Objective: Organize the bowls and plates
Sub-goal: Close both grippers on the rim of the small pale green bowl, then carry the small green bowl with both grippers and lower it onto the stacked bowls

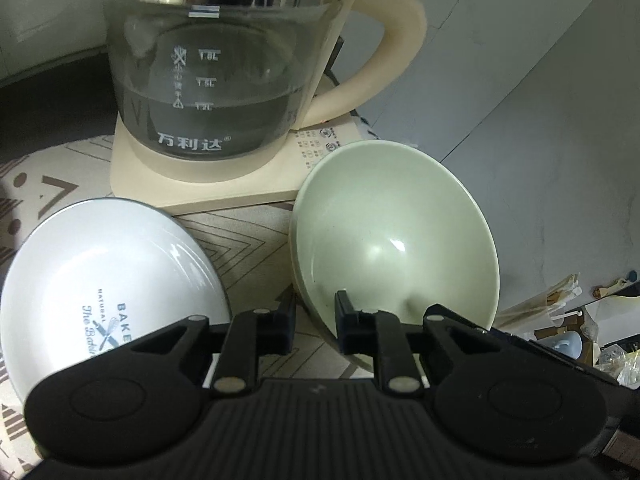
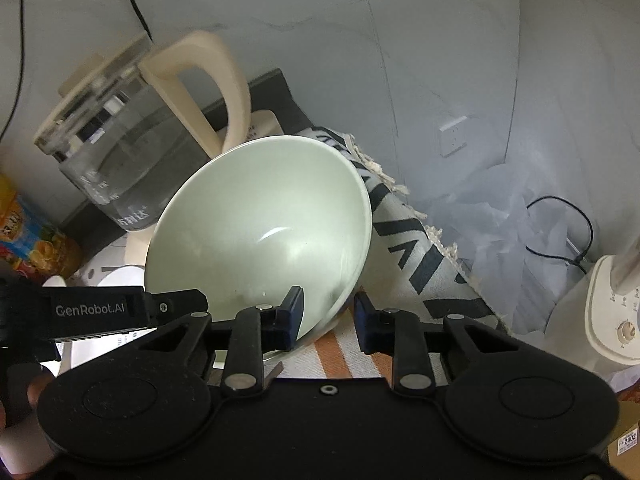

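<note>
A pale green bowl [image 1: 392, 232] [image 2: 260, 220] hangs tilted, its inside facing both cameras. My left gripper [image 1: 315, 316] is shut on its near-left rim, one finger outside the wall and one inside. That left gripper [image 2: 176, 306] also shows at the left of the right wrist view, reaching the bowl's edge. My right gripper [image 2: 328, 314] straddles the bowl's lower right rim; its jaws stand wider than the wall, with a small gap at the outer finger. A white plate [image 1: 112, 272] printed with "BAKE" lies flat on the patterned cloth [image 1: 240, 240], left of the bowl.
A glass kettle [image 1: 216, 80] [image 2: 120, 152] with a cream handle stands on its cream base just behind the bowl and plate. The cloth [image 2: 420, 248] drapes over the table's right edge. A white fan base [image 2: 612, 312] and cables lie lower right. A snack bag [image 2: 36, 240] sits left.
</note>
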`<action>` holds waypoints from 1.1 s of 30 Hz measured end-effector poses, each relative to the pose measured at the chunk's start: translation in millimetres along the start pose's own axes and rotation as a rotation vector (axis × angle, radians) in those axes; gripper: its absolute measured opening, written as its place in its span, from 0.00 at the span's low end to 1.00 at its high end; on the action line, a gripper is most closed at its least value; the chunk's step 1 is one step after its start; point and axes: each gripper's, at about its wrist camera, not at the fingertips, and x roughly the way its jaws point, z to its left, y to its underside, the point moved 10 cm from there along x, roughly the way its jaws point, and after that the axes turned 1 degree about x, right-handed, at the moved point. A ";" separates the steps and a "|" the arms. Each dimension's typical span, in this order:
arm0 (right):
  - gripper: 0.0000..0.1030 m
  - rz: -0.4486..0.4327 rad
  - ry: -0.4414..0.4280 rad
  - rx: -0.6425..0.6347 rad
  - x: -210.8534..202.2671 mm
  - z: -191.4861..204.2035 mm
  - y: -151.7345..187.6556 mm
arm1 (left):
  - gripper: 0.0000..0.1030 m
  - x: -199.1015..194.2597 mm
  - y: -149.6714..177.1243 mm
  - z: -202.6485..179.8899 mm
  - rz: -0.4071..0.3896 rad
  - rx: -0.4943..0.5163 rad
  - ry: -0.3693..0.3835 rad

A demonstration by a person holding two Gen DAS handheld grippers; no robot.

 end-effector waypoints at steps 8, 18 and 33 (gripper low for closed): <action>0.26 -0.031 -0.026 -0.021 -29.3 9.8 -4.0 | 0.18 -18.3 2.3 -6.0 -0.013 -0.002 -0.018; 0.26 -0.106 -0.075 -0.081 -72.4 43.8 -6.6 | 0.18 -69.6 7.2 0.3 -0.080 0.002 -0.021; 0.26 -0.138 -0.105 -0.116 -113.8 106.1 36.2 | 0.18 -136.4 45.8 54.8 -0.113 -0.026 -0.021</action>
